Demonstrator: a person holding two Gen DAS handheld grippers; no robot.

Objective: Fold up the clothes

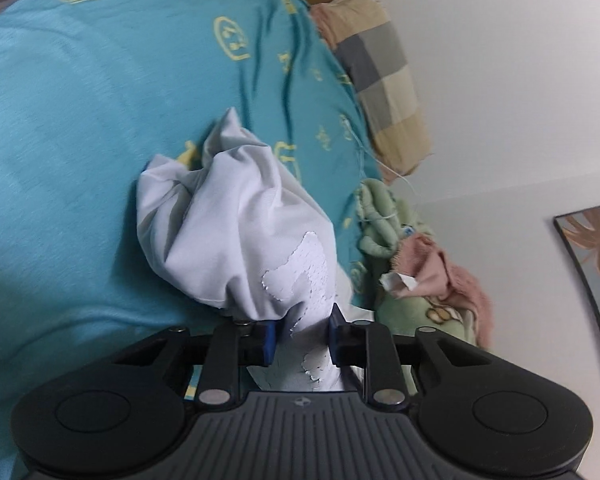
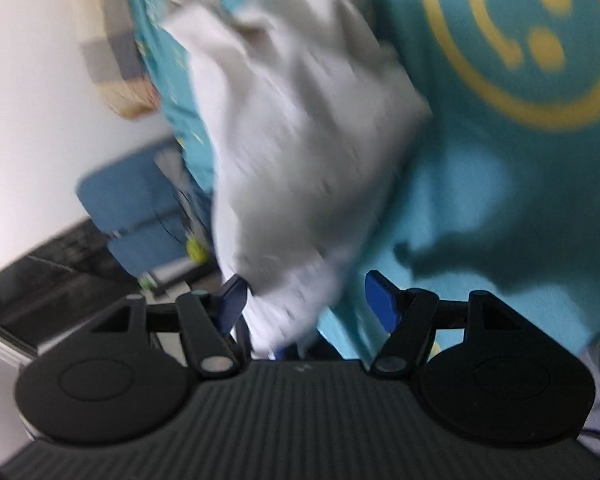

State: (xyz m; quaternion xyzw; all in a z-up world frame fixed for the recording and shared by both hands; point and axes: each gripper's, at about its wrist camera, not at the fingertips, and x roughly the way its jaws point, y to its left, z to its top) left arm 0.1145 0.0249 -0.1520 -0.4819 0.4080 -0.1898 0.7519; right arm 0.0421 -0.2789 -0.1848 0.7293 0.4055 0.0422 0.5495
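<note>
- White cloth, a crumpled garment (image 1: 236,236) with a cracked white print, is pinched between the blue pads of the left claw (image 1: 302,340), whose jaws stand narrow around a bunched neck of fabric.
- The garment balloons forward from that claw, lifted above a teal sheet (image 1: 80,128) printed with yellow smiley faces and symbols.
- In the right wrist view the same white garment (image 2: 300,140) appears blurred, hanging in front of the teal sheet (image 2: 500,200) and its large yellow smiley.
- The right claw (image 2: 308,304) stands wide, its blue pads (image 2: 382,302) well apart; a fold of the white cloth lies between them, close to the left-hand pad, and the blur hides whether it touches.
- Beside the teal sheet, against a pale wall, lie a beige-and-grey checked cloth (image 1: 384,80), a green blanket (image 1: 384,224) and a pink fuzzy fabric (image 1: 444,268).
- A dark-framed picture (image 1: 592,240) with golden leaves shows at the frame's right edge.
- A blue chair (image 2: 140,208) stands beyond the sheet in the right wrist view.
</note>
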